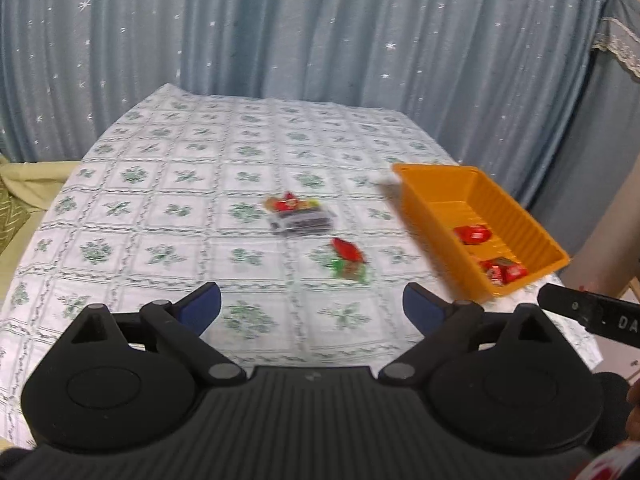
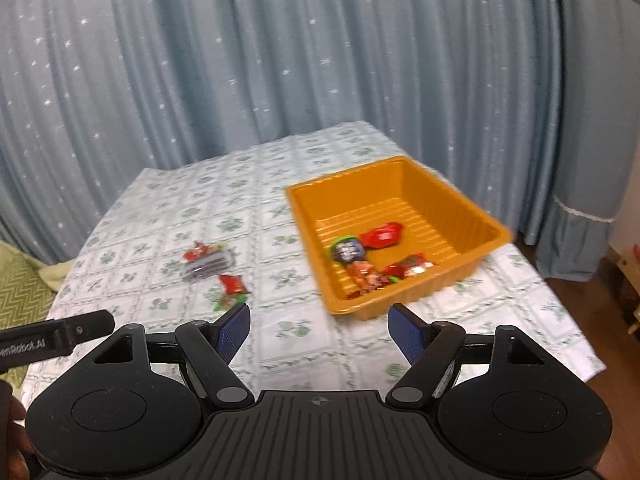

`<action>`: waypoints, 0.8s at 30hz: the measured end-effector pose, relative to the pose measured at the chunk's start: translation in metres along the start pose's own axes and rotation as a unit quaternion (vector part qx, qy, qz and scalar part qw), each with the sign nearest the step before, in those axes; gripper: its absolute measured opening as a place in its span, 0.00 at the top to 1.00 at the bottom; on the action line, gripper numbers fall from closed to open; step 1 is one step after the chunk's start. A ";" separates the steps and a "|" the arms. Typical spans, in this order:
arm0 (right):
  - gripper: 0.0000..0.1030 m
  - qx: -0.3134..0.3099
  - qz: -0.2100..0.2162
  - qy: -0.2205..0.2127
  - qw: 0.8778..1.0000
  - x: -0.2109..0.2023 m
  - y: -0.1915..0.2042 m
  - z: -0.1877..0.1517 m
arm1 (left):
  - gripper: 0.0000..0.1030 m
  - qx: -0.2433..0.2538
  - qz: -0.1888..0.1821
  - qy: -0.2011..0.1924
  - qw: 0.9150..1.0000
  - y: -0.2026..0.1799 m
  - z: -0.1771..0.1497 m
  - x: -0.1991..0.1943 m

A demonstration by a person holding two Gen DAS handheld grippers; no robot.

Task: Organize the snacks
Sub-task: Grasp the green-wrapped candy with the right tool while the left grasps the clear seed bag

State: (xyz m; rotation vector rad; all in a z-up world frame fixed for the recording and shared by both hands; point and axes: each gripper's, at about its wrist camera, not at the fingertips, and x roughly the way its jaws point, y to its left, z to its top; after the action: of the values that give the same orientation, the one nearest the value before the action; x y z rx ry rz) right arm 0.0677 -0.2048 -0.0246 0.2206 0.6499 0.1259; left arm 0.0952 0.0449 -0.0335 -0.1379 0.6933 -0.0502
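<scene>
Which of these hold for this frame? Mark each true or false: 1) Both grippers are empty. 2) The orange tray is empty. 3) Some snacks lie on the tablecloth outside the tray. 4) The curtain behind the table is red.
1) True: the left gripper and the right gripper stand open, nothing between their fingers.
2) False: the orange tray already holds several wrapped snacks.
3) True: a flat packet and a red wrapped candy lie on the tablecloth.
4) False: the curtain is blue-grey.
</scene>
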 end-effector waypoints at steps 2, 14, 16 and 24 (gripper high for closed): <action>0.26 -0.008 0.010 0.004 1.000 0.010 0.008 -0.002 | 0.06 0.002 0.008 0.000 1.000 0.010 0.001 0.006; 0.27 -0.077 0.063 0.016 0.995 0.074 0.051 -0.009 | 0.06 0.020 0.029 0.000 0.999 0.047 0.011 0.058; 0.28 -0.094 0.064 0.021 0.993 0.087 0.057 -0.011 | 0.06 0.021 0.027 0.005 0.999 0.051 0.013 0.068; 0.41 -0.135 0.087 0.055 0.986 0.152 0.069 -0.015 | 0.06 0.019 0.007 0.010 1.000 0.063 0.020 0.105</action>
State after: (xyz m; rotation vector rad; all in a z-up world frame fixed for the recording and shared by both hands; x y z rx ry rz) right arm 0.1753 -0.1072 -0.1084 0.0092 0.7144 0.3940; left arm 0.1887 0.0999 -0.0939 -0.0950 0.7124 -0.0509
